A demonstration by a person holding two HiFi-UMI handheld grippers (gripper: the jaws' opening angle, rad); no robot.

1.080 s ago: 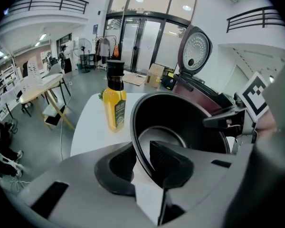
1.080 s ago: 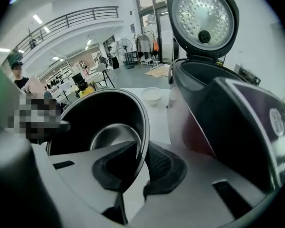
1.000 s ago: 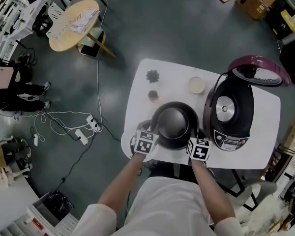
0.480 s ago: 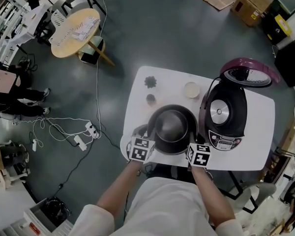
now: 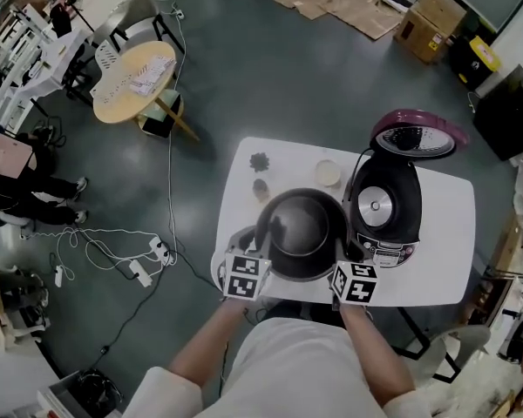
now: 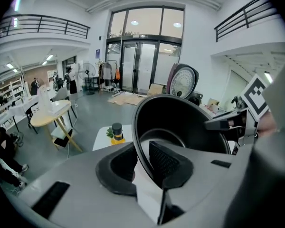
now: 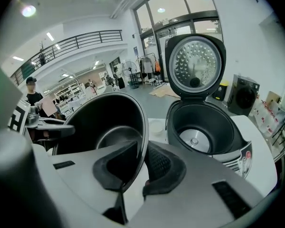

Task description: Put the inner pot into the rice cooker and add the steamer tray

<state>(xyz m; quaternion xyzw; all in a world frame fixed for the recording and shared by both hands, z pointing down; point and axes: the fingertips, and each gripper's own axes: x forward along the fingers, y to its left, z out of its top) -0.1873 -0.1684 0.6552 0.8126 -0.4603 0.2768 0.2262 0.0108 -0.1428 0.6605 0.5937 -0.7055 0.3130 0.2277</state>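
The dark inner pot (image 5: 301, 232) hangs above the white table (image 5: 436, 259), held by its rim from both sides. My left gripper (image 5: 260, 258) is shut on the pot's left rim (image 6: 138, 141), one pad inside and one outside. My right gripper (image 5: 342, 261) is shut on the right rim (image 7: 145, 141) in the same way. The rice cooker (image 5: 383, 203) stands to the pot's right with its maroon lid (image 5: 416, 135) up; its well (image 7: 204, 127) holds nothing. A grey round piece (image 5: 238, 239), perhaps the steamer tray, shows below the pot's left edge.
On the table behind the pot are a small white bowl (image 5: 328, 173), a little jar (image 5: 261, 188) and a tiny plant (image 5: 260, 161). On the floor are a round wooden table (image 5: 135, 68), cables (image 5: 113, 233) and cardboard boxes (image 5: 427, 11).
Both grippers have risen together with the pot, lifting it off the table. The pot looks bigger in the head view, and the grey piece under its left edge shows more.
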